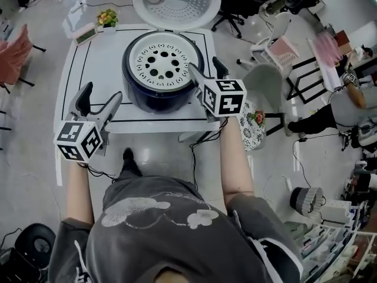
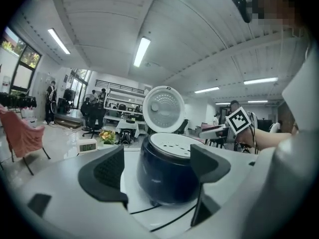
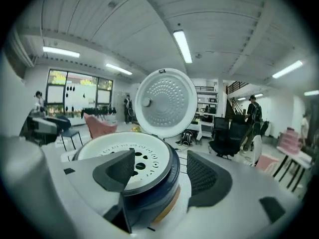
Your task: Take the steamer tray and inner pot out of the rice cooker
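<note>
White perforated plastic, the round steamer tray (image 1: 162, 62) sits flat in the mouth of the dark navy rice cooker (image 1: 159, 102), whose white domed lid (image 1: 177, 2) stands open toward the far edge of the white, black-lined worktop (image 1: 106, 55). The inner pot is hidden beneath the tray. The right gripper (image 1: 204, 66) is the nearer one. Its jaws are spread wide and empty at the cooker's right rim, and in the right gripper view one jaw hangs over the tray (image 3: 124, 153) while the other lies outside the cooker wall, so the rim falls between them. Being round, the tray has no long axis, so the grip seems to depend on taking its edge from that side. The left gripper (image 1: 101, 93) waits at the near left corner of the worktop, jaws also wide and empty, well apart from the cooker. A small clock (image 1: 85, 35) and a flower pot (image 1: 107, 17) stand at the far left corner. Around the table is an open workroom with office chairs and ceiling strip lights.
</note>
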The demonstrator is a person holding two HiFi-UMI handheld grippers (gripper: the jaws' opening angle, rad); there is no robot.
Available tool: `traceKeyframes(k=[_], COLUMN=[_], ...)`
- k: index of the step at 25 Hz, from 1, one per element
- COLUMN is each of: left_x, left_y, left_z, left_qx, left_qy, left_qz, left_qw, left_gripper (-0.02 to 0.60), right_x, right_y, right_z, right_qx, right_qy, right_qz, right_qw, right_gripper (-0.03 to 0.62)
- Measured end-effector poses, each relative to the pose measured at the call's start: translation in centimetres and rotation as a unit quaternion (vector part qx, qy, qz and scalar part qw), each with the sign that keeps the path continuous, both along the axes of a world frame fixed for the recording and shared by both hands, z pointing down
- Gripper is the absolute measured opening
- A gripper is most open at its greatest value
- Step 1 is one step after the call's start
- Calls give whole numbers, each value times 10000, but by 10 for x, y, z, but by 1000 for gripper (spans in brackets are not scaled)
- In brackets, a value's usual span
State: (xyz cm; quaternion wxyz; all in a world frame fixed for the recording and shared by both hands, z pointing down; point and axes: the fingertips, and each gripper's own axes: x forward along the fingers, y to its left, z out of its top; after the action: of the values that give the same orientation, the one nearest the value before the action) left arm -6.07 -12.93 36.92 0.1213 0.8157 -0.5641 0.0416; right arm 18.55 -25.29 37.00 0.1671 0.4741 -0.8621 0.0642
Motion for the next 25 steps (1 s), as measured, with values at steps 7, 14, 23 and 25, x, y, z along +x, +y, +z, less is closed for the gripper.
traceKeyframes(k=[7, 14, 23, 25], left_x=[-14, -28, -33, -34], left_y=[-68, -101, -127, -128], left_z=[6, 22, 33, 37], left_qx=[-168, -168, -322, -350], left_qy=[21, 335, 427, 426], left_qz=[535, 772, 1165, 1256], left_qw=[9984, 9963, 9917, 9905], left_gripper=[407, 407, 407, 407], right_x=[-14, -21, -13, -10], right_y=[-46, -67, -83, -82], right_z=[35, 74, 81, 81], right_qx=[-552, -1222, -1433, -1506], right_qy=[1170, 1965, 2689, 2709], right_qz=[-94, -134, 265, 345], right_qw=[9916, 9728, 9521, 9501], right_gripper=[318, 316, 259, 259])
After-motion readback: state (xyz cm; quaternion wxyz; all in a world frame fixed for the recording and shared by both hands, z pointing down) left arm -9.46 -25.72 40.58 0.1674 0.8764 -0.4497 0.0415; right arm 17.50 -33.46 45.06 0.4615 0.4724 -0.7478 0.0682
